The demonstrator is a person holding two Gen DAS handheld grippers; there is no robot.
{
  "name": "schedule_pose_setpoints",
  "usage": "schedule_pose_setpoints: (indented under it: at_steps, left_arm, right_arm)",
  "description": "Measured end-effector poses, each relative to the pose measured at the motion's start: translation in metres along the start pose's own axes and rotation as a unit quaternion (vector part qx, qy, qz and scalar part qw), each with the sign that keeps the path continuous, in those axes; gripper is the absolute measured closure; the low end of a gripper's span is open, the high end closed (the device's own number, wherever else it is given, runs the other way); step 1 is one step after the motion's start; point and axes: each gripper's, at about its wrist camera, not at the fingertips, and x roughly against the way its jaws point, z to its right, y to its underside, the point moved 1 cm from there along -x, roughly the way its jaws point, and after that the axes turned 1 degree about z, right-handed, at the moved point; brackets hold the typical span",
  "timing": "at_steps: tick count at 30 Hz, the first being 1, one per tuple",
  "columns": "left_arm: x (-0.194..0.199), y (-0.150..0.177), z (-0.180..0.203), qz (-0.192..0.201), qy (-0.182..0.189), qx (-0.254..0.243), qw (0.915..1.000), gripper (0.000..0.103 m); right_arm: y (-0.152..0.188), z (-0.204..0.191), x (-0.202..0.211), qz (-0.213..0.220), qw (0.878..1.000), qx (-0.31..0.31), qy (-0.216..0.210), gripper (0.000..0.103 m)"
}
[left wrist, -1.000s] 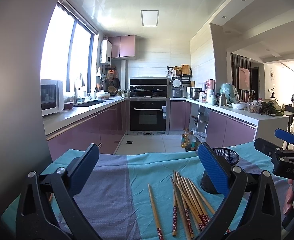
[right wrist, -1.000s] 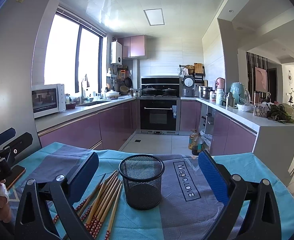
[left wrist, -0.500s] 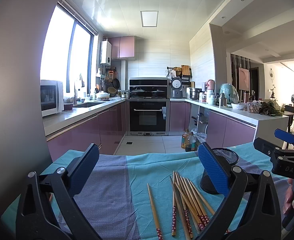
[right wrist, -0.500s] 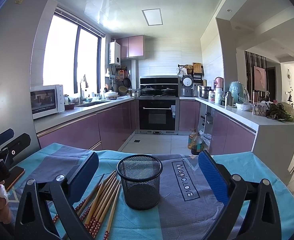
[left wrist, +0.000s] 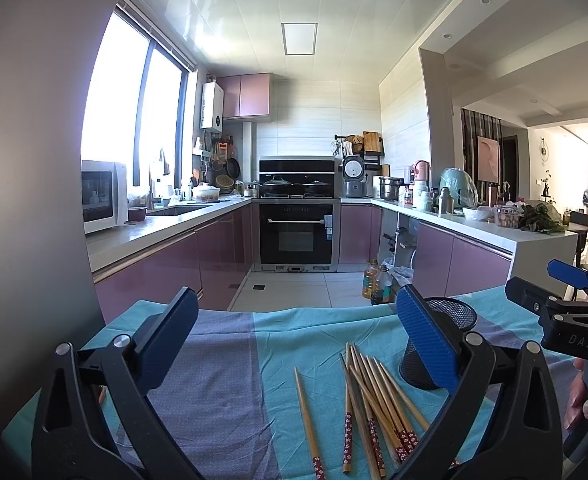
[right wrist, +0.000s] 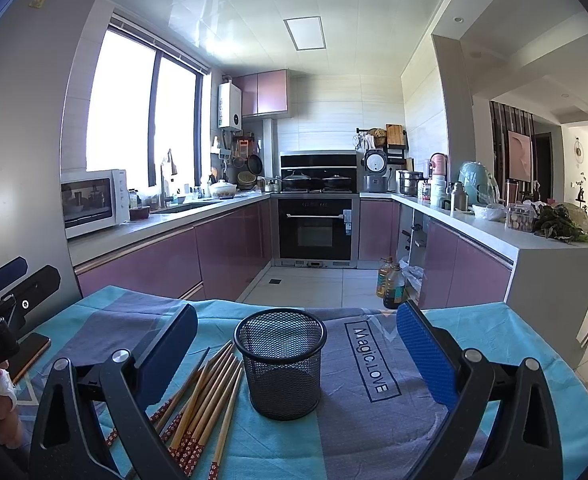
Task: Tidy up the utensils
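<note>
Several wooden chopsticks (left wrist: pixel 369 400) with red patterned ends lie in a loose bunch on the cloth, also in the right wrist view (right wrist: pixel 202 396). One chopstick (left wrist: pixel 306 420) lies apart to their left. A black mesh cup (right wrist: pixel 281 364) stands upright just right of the bunch, partly hidden by my right finger in the left wrist view (left wrist: pixel 437 344). My left gripper (left wrist: pixel 294 344) is open and empty above the cloth. My right gripper (right wrist: pixel 294 352) is open and empty, with the cup between its fingers' lines but farther ahead.
A teal and grey cloth (right wrist: pixel 373 364) covers the table (left wrist: pixel 214 360). A phone (right wrist: pixel 34 350) lies at its left edge. The right gripper shows at the right of the left wrist view (left wrist: pixel 569 308). Kitchen counters and an oven (right wrist: pixel 313 228) stand beyond the table.
Both views have shifted only slightly. The cup and chopsticks sit a little lower and nearer in the right wrist view. Nothing was grasped or let go.
</note>
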Motion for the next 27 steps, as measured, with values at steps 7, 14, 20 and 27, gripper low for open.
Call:
schedule_pose_setpoints:
  at_steps: [7,14,20,27]
  left_arm:
    - [0.0002,0.0008,0.0003,0.0,0.0,0.0,1.0,0.005]
    - [0.0012,0.0012,0.0008,0.0,0.001,0.0,1.0,0.005]
    - [0.0013,0.0011,0.0011,0.0,0.001,0.0,1.0,0.005]
    - [0.0015,0.0016,0.0017,-0.001,0.001,0.0,1.0,0.005]
  right_arm:
    - [-0.0002,0.001,-0.0003,-0.002,1.0,-0.001,-0.001,0.006]
    - [-0.0008,0.0011,-0.0013,-0.002,1.0,-0.002,0.0,0.006]
    - [-0.0008,0.0016,-0.0026,-0.003,1.0,-0.003,0.001,0.006]
    - [0.0001,0.0017,-0.0031,-0.004,1.0,-0.003,0.0,0.006]
